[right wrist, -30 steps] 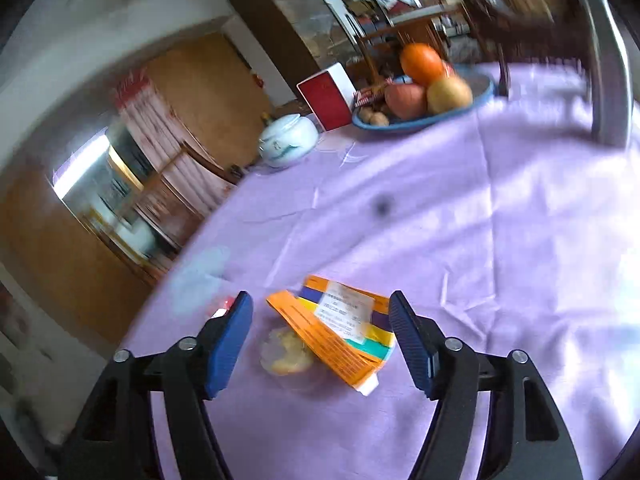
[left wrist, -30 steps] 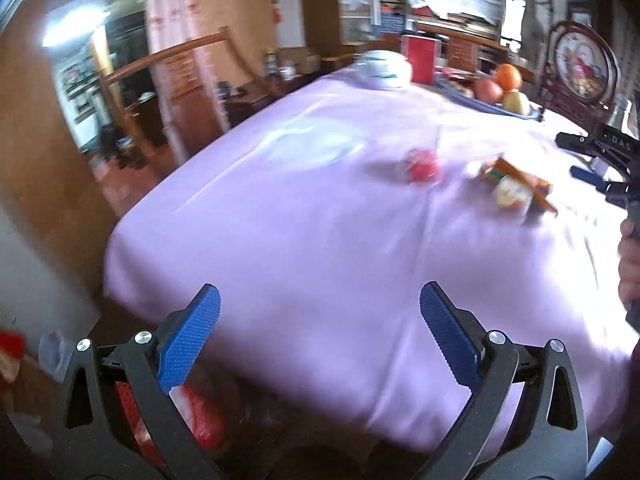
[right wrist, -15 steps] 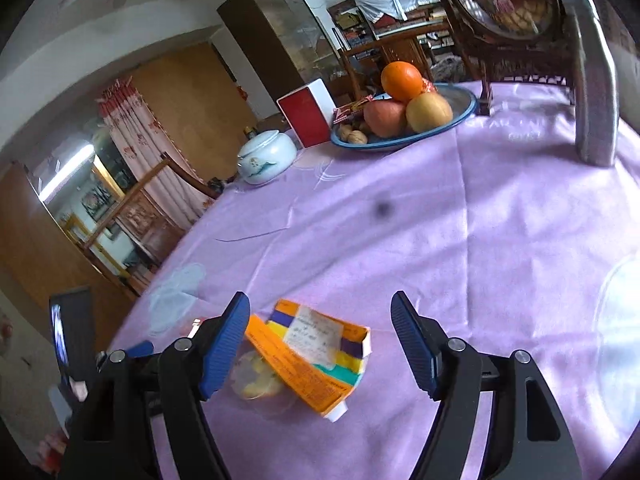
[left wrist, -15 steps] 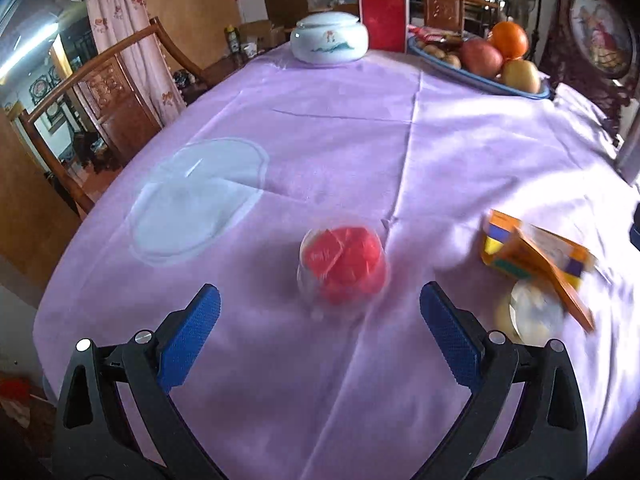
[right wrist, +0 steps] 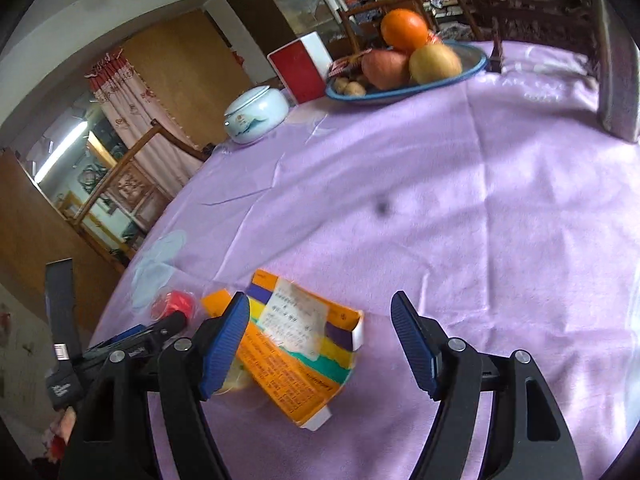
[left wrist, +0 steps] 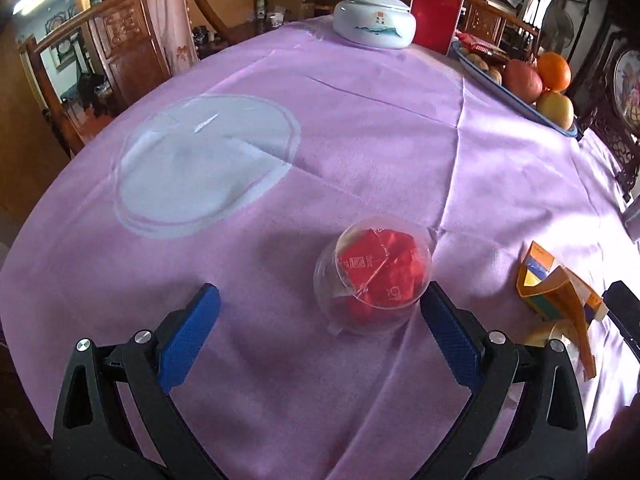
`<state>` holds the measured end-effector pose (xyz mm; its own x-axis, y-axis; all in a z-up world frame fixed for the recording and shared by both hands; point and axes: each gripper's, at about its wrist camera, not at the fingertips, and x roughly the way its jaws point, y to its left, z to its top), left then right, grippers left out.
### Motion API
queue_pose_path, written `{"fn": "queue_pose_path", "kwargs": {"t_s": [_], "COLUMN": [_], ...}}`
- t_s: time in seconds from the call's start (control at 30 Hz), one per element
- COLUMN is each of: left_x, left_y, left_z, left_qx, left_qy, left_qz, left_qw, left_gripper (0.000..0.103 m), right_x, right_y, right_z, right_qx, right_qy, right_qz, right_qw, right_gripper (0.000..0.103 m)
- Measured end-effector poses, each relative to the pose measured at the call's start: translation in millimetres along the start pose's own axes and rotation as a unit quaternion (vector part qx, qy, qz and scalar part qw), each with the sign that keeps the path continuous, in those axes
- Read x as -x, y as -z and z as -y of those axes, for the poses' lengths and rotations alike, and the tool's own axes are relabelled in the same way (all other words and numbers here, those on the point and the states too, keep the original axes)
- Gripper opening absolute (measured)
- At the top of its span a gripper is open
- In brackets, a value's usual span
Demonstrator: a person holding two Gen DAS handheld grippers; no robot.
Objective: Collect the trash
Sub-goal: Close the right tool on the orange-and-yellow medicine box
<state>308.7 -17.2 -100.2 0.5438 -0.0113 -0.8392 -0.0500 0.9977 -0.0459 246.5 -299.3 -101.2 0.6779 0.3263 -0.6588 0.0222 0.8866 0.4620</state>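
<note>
Plastic cup (left wrist: 374, 280) between left gripper (left wrist: 320, 320) pads

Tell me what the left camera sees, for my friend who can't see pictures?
The open left tool reaches toward a clear plastic cup stuffed with red wrappers, tipped on a purple tablecloth. An orange carton lies to the right. Far back are a white lidded jar, a red box and a fruit dish.

The left gripper (left wrist: 318, 322) hovers with jaws spread wide, blue pads facing inward. The right gripper (right wrist: 320, 344) likewise hangs open, angled downward, just right of the left one.
</note>
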Motion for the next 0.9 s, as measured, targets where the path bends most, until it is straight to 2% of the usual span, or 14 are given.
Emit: {"fn": "queue_pose_path", "kwargs": {"t_s": [0.13, 0.23, 0.3, 0.4, 0.47, 0.77, 0.9], "left_x": [-1.9, -2.1, -1.6, -1.9, -1.7, -2.0, -2.2], "left_y": [-0.1, -1.0, -0.9, -1.3, -1.4, -0.9, -0.8], "left_z": [2.0, 2.5, 1.4, 0.3, 0.7, 1.4, 1.7], "left_qx": [-0.006, -0.005, -0.001, 0.004, 0.003, 0.000, -0.001], "left_qy": [-0.008, -0.009, -0.009, -0.009, -0.010, -0.015, -0.016], "left_qz": [-0.002, -0.002, -0.002, -0.001, -0.001, -0.002, -0.002], "left_qw": [0.9999, 0.9999, 1.0000, 1.0000, 0.9999, 0.9999, 0.9999], "left_gripper": [0.096, 0.096, 0.096, 0.096, 0.096, 0.096, 0.096], "right_x": [-4.5, 9.0, 16.9, 16.4, 9.6, -5.0, -10.6], "right_y": [5.4, 10.0, 11.3, 11.1, 10.0, 8.5, 12.0], "right_z": [-7.0, -19.5, -26.6, -30.2, -29.1, -22.6, -30.0], "right_qx": [-0.004, 0.006, 0.024, 0.045, 0.046, 0.047, 0.068], "right_qy": [-0.060, -0.101, -0.094, -0.037, -0.024, -0.009, -0.002], "right_qz": [-0.040, -0.039, -0.026, -0.002, -0.008, -0.023, -0.032], "right_qw": [0.997, 0.994, 0.995, 0.998, 0.999, 0.999, 0.997], "right_gripper": [0.073, 0.073, 0.073, 0.073, 0.073, 0.078, 0.078]}}
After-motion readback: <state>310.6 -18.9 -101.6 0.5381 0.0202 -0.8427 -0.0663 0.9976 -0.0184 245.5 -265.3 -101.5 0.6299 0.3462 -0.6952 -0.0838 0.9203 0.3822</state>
